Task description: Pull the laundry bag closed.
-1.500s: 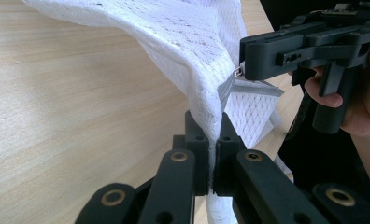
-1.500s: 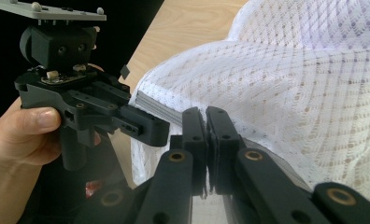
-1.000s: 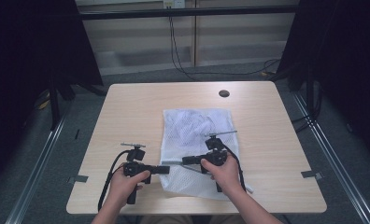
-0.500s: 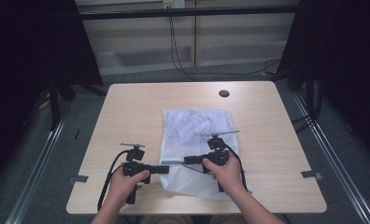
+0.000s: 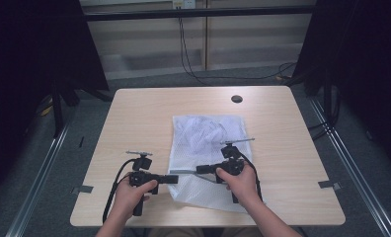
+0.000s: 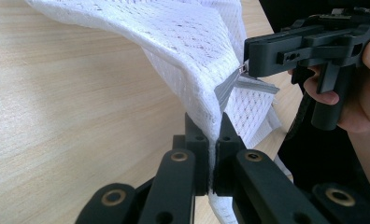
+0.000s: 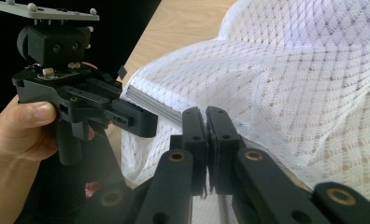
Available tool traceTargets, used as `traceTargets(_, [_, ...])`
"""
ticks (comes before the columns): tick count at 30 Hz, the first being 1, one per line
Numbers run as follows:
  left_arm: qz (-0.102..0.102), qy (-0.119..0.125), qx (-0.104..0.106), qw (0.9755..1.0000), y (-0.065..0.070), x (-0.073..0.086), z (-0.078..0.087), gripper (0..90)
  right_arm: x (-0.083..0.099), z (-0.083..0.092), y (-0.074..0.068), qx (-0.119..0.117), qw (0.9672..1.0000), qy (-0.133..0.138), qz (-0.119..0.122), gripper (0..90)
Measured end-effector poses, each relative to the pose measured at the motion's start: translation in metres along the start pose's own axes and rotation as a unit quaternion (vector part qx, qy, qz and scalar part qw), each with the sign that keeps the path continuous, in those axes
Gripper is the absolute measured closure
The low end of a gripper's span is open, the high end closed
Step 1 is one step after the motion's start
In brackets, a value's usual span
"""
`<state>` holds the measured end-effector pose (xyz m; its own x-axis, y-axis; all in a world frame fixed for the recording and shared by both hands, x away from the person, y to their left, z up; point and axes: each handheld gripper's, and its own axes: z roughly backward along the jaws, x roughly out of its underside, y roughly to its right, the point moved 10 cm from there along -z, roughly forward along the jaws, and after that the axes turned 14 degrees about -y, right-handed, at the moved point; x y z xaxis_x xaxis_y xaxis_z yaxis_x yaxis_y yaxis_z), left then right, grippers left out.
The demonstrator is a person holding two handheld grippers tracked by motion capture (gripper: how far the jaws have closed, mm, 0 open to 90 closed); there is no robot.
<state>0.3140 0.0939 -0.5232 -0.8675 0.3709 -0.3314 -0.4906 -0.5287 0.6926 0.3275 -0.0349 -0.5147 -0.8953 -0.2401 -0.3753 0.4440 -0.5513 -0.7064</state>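
Pinching the near edge of a white mesh laundry bag (image 5: 208, 148) at about six o'clock on the tabletop (image 5: 134, 113), the left hand-held gripper (image 5: 173, 178) is clamped tight on the fabric beside the grey zipper (image 6: 230, 86). The right hand-held gripper (image 5: 199, 169), jaws closed, appears to grip the zipper pull. Done well, the left anchors the edge while the right draws steadily along the zipper line toward three o'clock.

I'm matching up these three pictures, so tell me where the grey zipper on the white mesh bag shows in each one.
High view: grey zipper low centre, between the grippers.
Left gripper view: zipper right of centre, above the jaws.
Right gripper view: zipper centre-left, along the bag's edge.
Shared landmark: white mesh bag.
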Motion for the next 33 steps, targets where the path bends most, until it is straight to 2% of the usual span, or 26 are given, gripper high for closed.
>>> traceTargets(5, [0.002,0.001,0.003,1.0000,0.0016,0.0000,-0.0001,88.2,0.0002,-0.0001,0.0000,0.001,1.0000,-0.001,0.001,87.2])
traceTargets(9, [-0.007,-0.004,-0.002,1.0000,0.0011,0.0008,0.0004,88.3,0.0009,0.0002,0.0000,-0.001,1.0000,-0.002,0.000,87.2])
traceTargets(18, [0.000,0.006,-0.004,1.0000,-0.0004,-0.0001,0.0036,88.3,0.0031,0.0052,0.0073,0.004,1.0000,0.000,-0.004,87.2])
traceTargets(21, [-0.003,0.005,-0.005,1.0000,-0.0011,-0.0001,0.0041,88.2,0.0036,0.0066,0.0078,0.004,1.0000,-0.001,-0.006,87.2])
traceTargets(23, [-0.002,0.006,-0.006,1.0000,-0.0009,-0.0001,0.0037,88.2,0.0038,0.0073,0.0080,0.003,1.0000,0.000,-0.004,87.2])
traceTargets(25, [0.011,0.007,-0.001,0.9999,0.0013,0.0001,0.0029,88.3,0.0040,0.0075,0.0081,0.003,1.0000,-0.001,-0.004,87.2])
traceTargets(26, [0.003,0.003,-0.002,1.0000,0.0003,0.0005,0.0030,88.2,0.0040,0.0075,0.0081,0.003,1.0000,-0.001,-0.004,87.2])
traceTargets(30, [0.004,0.004,-0.002,1.0000,0.0005,0.0006,0.0031,88.3,0.0040,0.0077,0.0083,0.003,1.0000,-0.001,-0.003,87.3])
traceTargets(32, [-0.003,0.003,-0.004,1.0000,-0.0014,0.0006,0.0040,88.3,0.0041,0.0079,0.0087,0.006,1.0000,-0.001,-0.002,87.2])
traceTargets(33, [0.003,0.005,0.000,1.0000,-0.0005,0.0003,0.0040,88.2,0.0042,0.0086,0.0093,0.007,1.0000,-0.001,-0.004,87.3])
